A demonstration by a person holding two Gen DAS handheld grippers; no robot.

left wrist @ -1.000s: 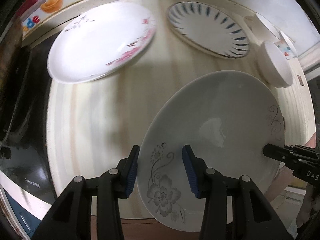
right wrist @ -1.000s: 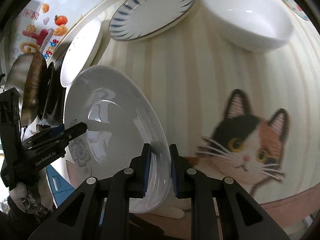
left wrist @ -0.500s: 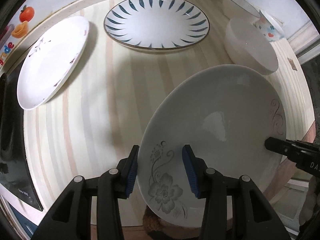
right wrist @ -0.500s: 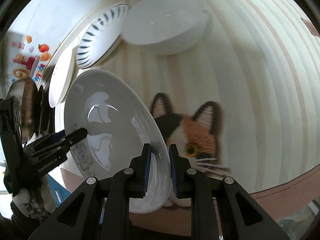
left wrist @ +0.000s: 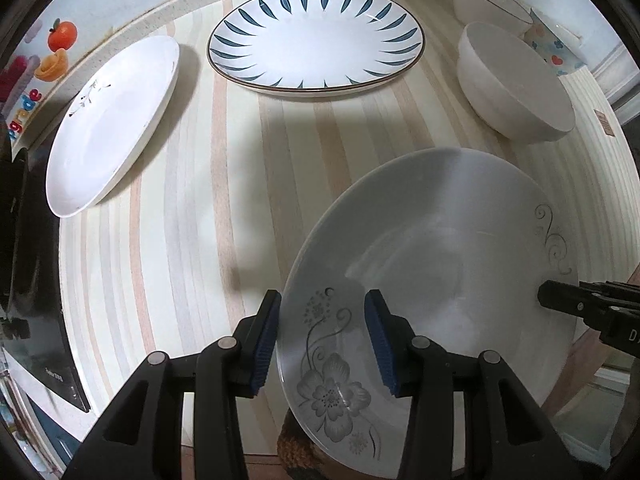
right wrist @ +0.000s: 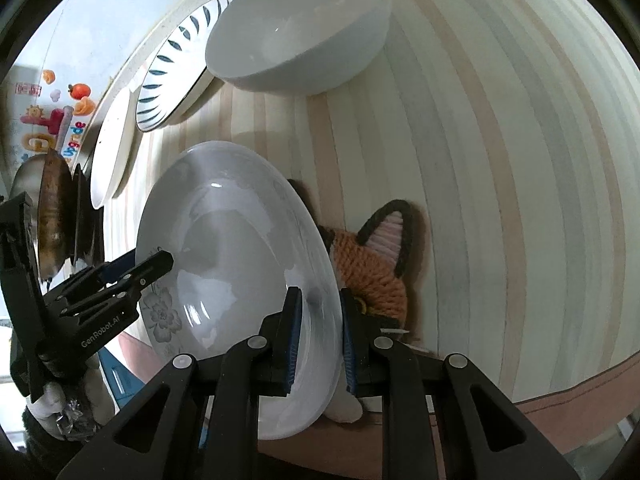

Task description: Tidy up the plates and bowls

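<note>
Both grippers are holding one grey floral plate [left wrist: 432, 264] above the striped tablecloth [left wrist: 168, 240], near its front edge. The right gripper [right wrist: 318, 328] is pinching the plate's rim between its blue pads — one pad on the inner face, one behind, no gap showing. The left gripper [left wrist: 322, 336] is straddling the opposite rim: one blue pad is sitting at the outer edge, the other is lying over the inner surface; in the right wrist view its upper finger tip is resting on the plate face beside the printed flower. The plate is looking glossy, pale grey-white and shallow, with a grey line-drawn blossom [left wrist: 332, 392] and curling stems near the left gripper's side and a small scroll motif [left wrist: 554, 236] on the far rim; light patches are reflecting off its centre. It is sitting tilted, one edge lower toward the left gripper. Under it a knitted cat mat [right wrist: 376, 264] is partly showing. Lying farther back on the cloth: a blue-petal plate [left wrist: 316, 40], a white sprig plate [left wrist: 112, 120] left of it, a white bowl [left wrist: 516, 84] at right, with a second white bowl [left wrist: 488, 0] and a patterned cup [left wrist: 556, 46] just behind.
</note>
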